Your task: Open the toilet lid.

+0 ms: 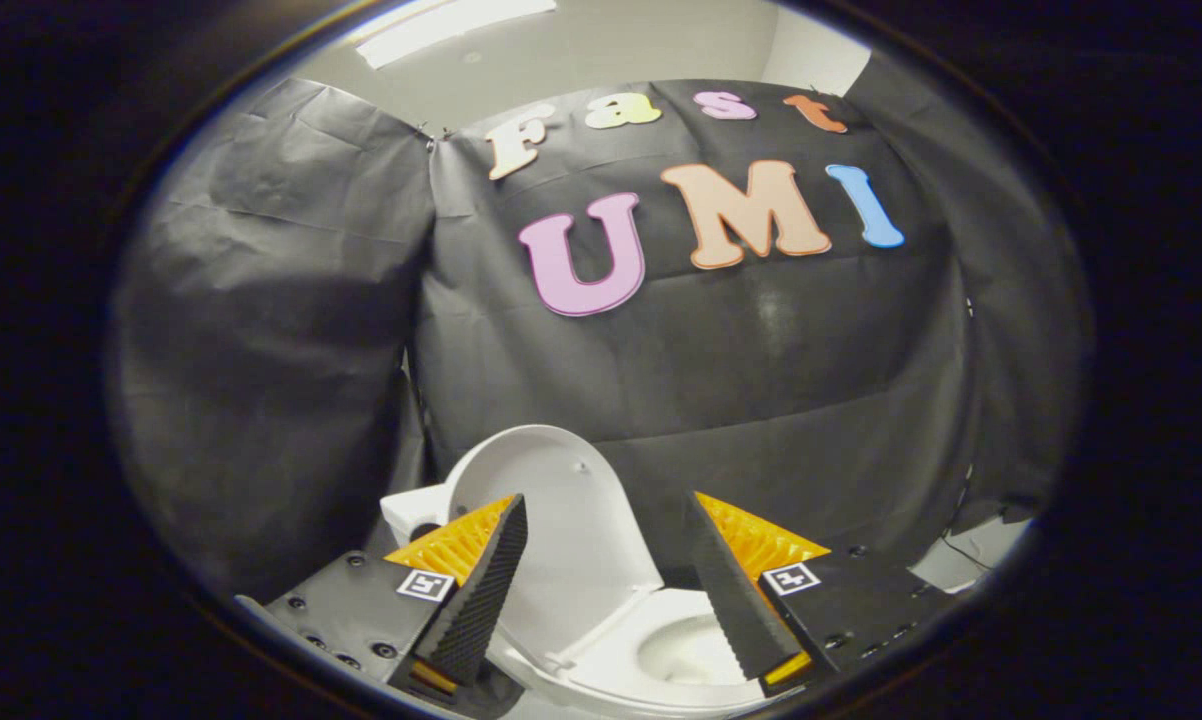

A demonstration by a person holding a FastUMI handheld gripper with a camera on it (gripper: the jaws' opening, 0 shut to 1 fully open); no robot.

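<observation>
Count what lies ahead of you: one toilet, one toilet lid, one gripper with two fingers. Your fingers stand spread wide apart, and nothing is pressed between them; neither finger touches the lid or the bowl as far as the view lets you judge.

The toilet lid is already raised. You see it between your fingers and just beyond them, closer to your left finger, whose tip overlaps the lid's left edge in the view. Its pale underside faces you. Its long axis runs roughly upright, with the rounded free end at the top and the hinged end at the bottom, and it leans a little to the left. The hinged end meets the toilet low down, near the base of your left finger.

The open bowl sits low between your fingers, nearer the right one, and its rim curves under both of them. The seat ring lies down on the bowl, not raised with the lid. Just behind your left fingertip, a white part of the toilet body shows beside the lid's left edge; you cannot tell what part it is.

Beyond the lid hangs the booth's black cloth wall, in creased panels. Above it are a pale ceiling and one long light strip.
</observation>
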